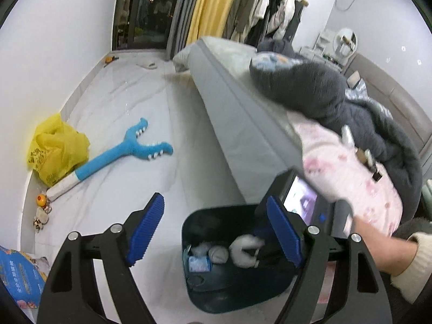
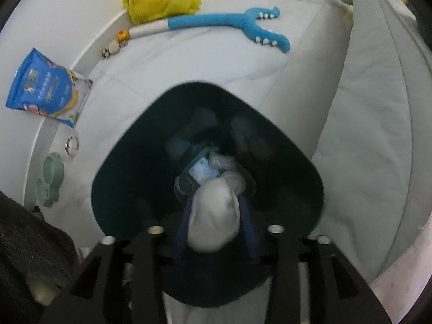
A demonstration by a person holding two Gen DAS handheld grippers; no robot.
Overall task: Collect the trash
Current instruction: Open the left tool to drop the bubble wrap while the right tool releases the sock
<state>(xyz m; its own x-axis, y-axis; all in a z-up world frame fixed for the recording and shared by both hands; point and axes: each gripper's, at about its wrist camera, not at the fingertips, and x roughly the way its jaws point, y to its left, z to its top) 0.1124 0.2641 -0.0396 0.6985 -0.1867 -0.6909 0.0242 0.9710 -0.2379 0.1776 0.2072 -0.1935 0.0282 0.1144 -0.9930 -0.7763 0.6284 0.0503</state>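
Gripping a crumpled white tissue wad [image 2: 216, 213] between blue ribbed pads, right claw [image 2: 216, 232] poised directly above the mouth of a dark teal plastic trash bin [image 2: 129, 178]. Straight beyond the fingertips, down inside the bin: a small blue-and-white packet [image 2: 202, 171] and more pale crumpled wads. Left claw [image 1: 213, 232] spread wide, nothing between its blue ribbed pads [image 1: 145, 229], hovering over the white floor [image 1: 129, 102] with the same bin [image 1: 229, 294] below its right finger. Far ahead and left of that claw: a blue forked plush toy [image 1: 127, 154] beside a crumpled yellow plastic bag [image 1: 55, 148]. To the right: a grey bed edge [image 1: 237, 124] heaped with dark grey and pink bedding.
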